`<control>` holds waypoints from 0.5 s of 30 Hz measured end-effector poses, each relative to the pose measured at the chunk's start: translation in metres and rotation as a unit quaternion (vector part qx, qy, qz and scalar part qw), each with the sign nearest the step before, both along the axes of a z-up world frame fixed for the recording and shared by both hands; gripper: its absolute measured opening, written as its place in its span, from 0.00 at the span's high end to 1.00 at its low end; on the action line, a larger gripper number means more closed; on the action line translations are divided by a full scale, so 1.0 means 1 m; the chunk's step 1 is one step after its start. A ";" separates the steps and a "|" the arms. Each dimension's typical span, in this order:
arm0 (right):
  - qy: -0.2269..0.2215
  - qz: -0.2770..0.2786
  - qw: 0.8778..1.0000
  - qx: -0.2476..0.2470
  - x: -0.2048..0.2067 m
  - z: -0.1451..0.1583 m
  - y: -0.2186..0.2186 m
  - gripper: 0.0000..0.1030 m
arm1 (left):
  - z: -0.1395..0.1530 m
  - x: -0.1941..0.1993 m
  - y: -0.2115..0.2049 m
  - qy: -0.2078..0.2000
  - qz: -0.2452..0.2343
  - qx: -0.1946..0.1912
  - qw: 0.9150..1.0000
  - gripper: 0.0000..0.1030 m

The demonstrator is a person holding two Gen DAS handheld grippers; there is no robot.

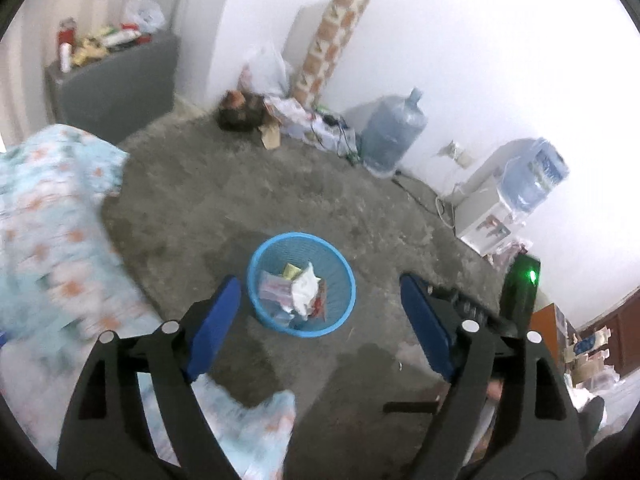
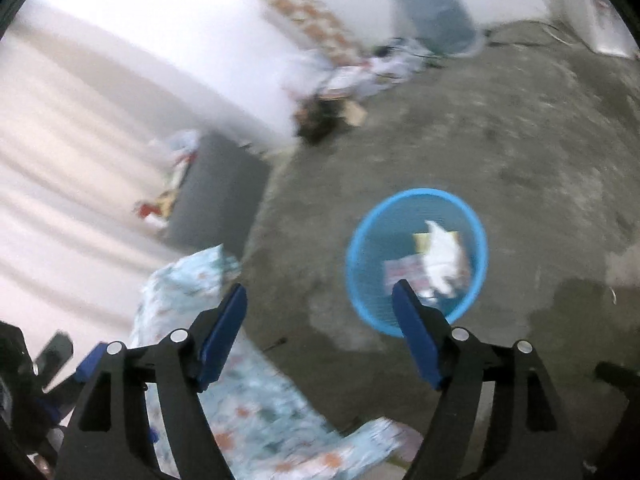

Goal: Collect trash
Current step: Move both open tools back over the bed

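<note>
A round blue mesh wastebasket (image 1: 256, 256) stands on the grey concrete floor, seen from above in both views. Inside it lie a crumpled white paper (image 1: 305, 289), a yellow wrapper (image 1: 291, 270) and clear plastic packets (image 1: 273, 288). My left gripper (image 1: 320, 286) hovers over the basket with its blue pads wide apart and nothing between them. In the right wrist view the same basket (image 2: 360, 240) sits to the right of centre with the white paper (image 2: 442, 258) in it. My right gripper (image 2: 319, 292) is open and empty, its right fingertip overlapping the basket's near rim.
A bed with a light blue flowered sheet (image 1: 48, 216) fills the left side. A grey cabinet (image 1: 116, 84) with clutter on top stands by the curtain. Along the far wall stand a patterned roll (image 1: 332, 40), a water jug (image 1: 394, 132), a dispenser (image 1: 488, 208) and scattered bags (image 1: 296, 116).
</note>
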State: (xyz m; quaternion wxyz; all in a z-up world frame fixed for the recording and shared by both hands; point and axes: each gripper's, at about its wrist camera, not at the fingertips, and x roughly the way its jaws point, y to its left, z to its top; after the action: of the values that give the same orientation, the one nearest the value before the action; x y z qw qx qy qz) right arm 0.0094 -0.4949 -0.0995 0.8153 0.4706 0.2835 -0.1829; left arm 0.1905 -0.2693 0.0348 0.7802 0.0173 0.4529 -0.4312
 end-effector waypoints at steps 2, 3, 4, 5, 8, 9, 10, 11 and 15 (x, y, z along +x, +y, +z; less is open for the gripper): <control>-0.012 0.028 0.999 -0.009 0.005 0.020 0.013 0.29 | 0.014 -0.009 0.033 -0.014 0.017 -0.010 1.000 0.20; -0.017 0.038 0.999 -0.013 0.006 0.026 0.019 0.29 | 0.022 -0.015 0.058 -0.025 0.032 -0.015 0.999 0.20; -0.022 0.053 0.998 -0.018 0.009 0.035 0.025 0.29 | 0.028 -0.020 0.079 -0.033 0.044 -0.019 0.998 0.20; -0.027 0.070 0.997 -0.024 0.012 0.044 0.035 0.29 | 0.034 -0.026 0.109 -0.046 0.062 -0.023 0.997 0.20; -0.037 0.112 0.992 -0.032 0.019 0.060 0.059 0.28 | 0.044 -0.039 0.183 -0.071 0.111 -0.023 0.991 0.20; -0.039 0.127 0.991 -0.034 0.023 0.064 0.067 0.28 | 0.045 -0.040 0.201 -0.075 0.124 -0.022 0.989 0.19; -0.040 0.147 0.988 -0.037 0.028 0.068 0.079 0.28 | 0.046 -0.042 0.227 -0.077 0.141 -0.023 0.987 0.19; -0.040 0.161 0.985 -0.037 0.032 0.071 0.087 0.28 | 0.047 -0.042 0.245 -0.076 0.150 -0.023 0.986 0.19; -0.036 0.219 0.975 -0.033 0.050 0.076 0.123 0.28 | 0.050 -0.026 0.329 -0.073 0.204 -0.004 0.976 0.19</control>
State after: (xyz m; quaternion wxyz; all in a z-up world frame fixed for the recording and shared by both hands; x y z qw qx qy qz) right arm 0.0592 -0.3715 -0.0235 0.8602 0.3764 0.3441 0.0074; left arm 0.1647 0.0599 0.0851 0.8828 -0.0464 0.3868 -0.2625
